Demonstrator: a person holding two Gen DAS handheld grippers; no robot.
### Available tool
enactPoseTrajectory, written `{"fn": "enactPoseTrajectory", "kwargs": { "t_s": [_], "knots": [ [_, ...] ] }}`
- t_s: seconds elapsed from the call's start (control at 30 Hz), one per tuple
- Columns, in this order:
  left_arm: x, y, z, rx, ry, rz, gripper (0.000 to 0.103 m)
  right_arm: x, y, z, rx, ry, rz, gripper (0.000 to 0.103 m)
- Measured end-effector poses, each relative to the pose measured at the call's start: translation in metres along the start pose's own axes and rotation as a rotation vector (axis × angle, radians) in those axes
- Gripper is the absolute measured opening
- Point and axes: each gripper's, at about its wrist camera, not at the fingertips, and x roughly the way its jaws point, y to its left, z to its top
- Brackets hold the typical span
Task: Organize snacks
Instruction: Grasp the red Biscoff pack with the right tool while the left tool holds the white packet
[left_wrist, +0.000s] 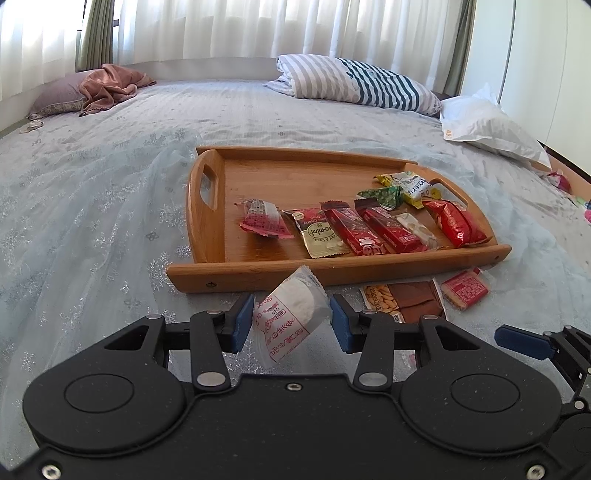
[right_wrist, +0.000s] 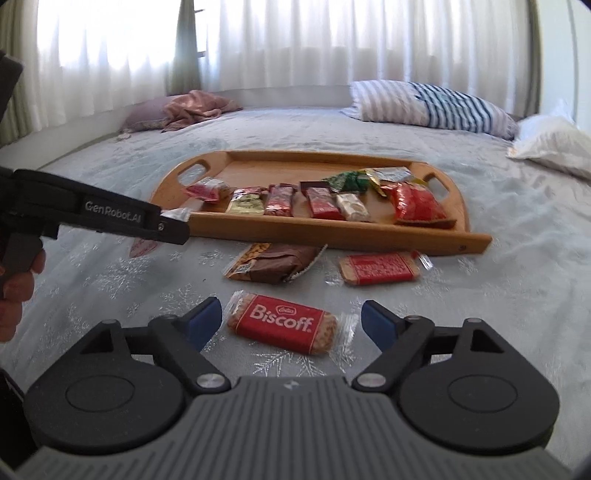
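- Your left gripper (left_wrist: 291, 319) clamped the soft, crinkly white rice-cracker packet (left_wrist: 295, 310).
- Your right gripper (right_wrist: 291, 323) stood open around the light, brittle red Biscoff biscuit (right_wrist: 282, 323); grip its long sides gently.

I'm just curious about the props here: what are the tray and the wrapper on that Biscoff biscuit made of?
The tray looks like wood, perhaps bamboo: warm honey colour, faint grain lines, a smooth satin sheen and cut-out handles. The Biscoff wrapper seems to be thin clear plastic film with a red printed panel: the biscuit shows through at the edges and the crimped ends glint.
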Motion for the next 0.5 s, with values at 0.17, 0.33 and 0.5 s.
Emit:
{"fn": "enactPoseTrajectory", "kwargs": {
  "t_s": [0.17,0.33,0.5],
  "knots": [
    [0.001,0.001,0.000,-0.003,0.001,0.000,0.043,-0.004,0.011,-0.007,0.063,-0.025,-0.044,0.099],
    [0.001,0.001,0.000,-0.002,-0.001,-0.004,0.043,0.005,0.021,-0.010,0.094,-0.016,-0.110,0.099],
    [0.002,0.002,0.001,-0.003,0.000,-0.001,0.043,0.007,0.025,-0.010,0.079,-0.020,-0.133,0.070]
  ]
}}
